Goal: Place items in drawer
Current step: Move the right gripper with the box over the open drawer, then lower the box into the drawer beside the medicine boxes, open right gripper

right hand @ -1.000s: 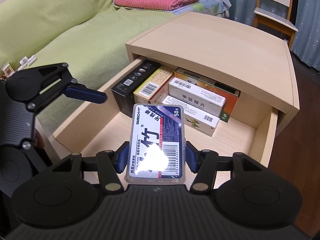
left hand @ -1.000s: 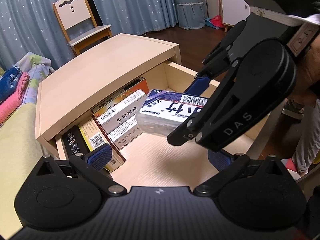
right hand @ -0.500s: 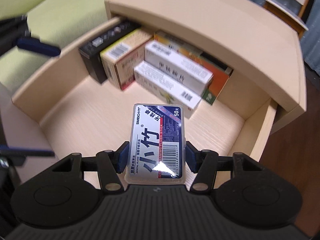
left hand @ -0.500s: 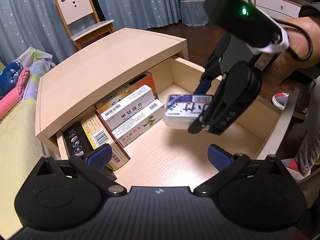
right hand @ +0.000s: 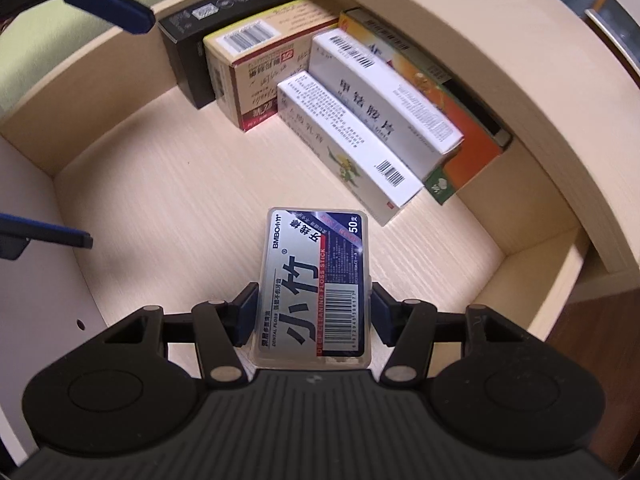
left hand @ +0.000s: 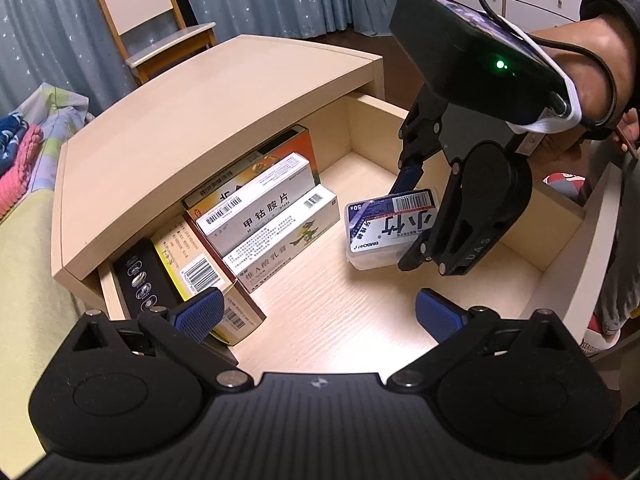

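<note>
We grip floss box (right hand: 314, 286) in right tool (right hand: 312, 314), low over drawer (left hand: 560, 220) for placing; left tool (left hand: 316, 312) open, empty.

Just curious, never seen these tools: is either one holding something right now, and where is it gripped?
The right gripper clamps a dental floss stick box by its two long sides, near the barcode end. The left gripper is open, holding nothing.

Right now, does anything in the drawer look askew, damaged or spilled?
Nothing stands out. The boxes sit packed in neat rows at the back of the drawer, and the right gripper holds the floss-stick case squarely, intact.
</note>
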{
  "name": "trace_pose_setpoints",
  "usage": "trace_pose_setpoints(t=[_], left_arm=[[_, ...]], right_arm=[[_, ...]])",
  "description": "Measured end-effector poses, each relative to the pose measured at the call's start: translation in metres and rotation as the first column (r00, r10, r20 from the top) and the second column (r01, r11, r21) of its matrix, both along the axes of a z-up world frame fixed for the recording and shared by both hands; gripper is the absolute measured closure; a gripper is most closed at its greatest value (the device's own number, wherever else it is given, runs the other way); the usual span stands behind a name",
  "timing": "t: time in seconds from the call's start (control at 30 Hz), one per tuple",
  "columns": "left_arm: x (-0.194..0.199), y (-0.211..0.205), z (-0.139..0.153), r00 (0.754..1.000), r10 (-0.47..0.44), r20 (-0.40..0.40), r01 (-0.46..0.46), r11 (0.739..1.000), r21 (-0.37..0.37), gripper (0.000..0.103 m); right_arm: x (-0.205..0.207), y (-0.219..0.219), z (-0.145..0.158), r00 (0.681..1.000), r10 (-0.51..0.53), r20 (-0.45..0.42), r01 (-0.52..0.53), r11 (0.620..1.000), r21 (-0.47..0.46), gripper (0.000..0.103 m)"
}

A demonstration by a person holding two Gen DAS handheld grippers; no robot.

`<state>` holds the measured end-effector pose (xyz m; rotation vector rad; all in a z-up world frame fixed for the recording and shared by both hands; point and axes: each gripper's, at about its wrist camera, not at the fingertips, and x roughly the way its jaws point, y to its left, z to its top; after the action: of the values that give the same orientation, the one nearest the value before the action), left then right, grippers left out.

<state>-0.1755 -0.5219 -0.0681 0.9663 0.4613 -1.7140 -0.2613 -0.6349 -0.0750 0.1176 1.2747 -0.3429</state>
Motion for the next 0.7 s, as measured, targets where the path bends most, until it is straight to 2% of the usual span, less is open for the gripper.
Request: trace_pose_setpoints(t=[0.17, 0.4, 0.5, 0.7], left_arm=[[-0.001, -0.001, -0.005, 1.000, -0.009, -0.006, 0.009, 1.000, 0.015, 0.001], [-0.005, -0.001, -0.009, 1.000, -0.016, -0.018, 0.016, 1.000, 0.020, 0.001], [-0.004, -0.001, -0.009, 1.000, -0.015, -0.019, 0.015, 1.000, 0.019, 0.001], [-0.005, 0.000, -0.009, 1.000, -0.016, -0.020, 0.016, 1.000, 0.019, 0.001]], right_arm=[[0.001, 0.002, -0.010, 0.995, 0.063, -0.078, -0.063, 0.998, 0.006, 0.050], [-0.004, 0.001, -0.017, 0.985, 0.094, -0.144, -0.094, 0.996, 0.004, 0.050], [-0.009, 0.000, -0.017, 0.984, 0.090, -0.151, -0.092, 0.996, -0.011, 0.051], [-0.026, 0.006, -0.008, 0.987, 0.078, -0.139, -0.088, 0.994, -0.065, 0.047]])
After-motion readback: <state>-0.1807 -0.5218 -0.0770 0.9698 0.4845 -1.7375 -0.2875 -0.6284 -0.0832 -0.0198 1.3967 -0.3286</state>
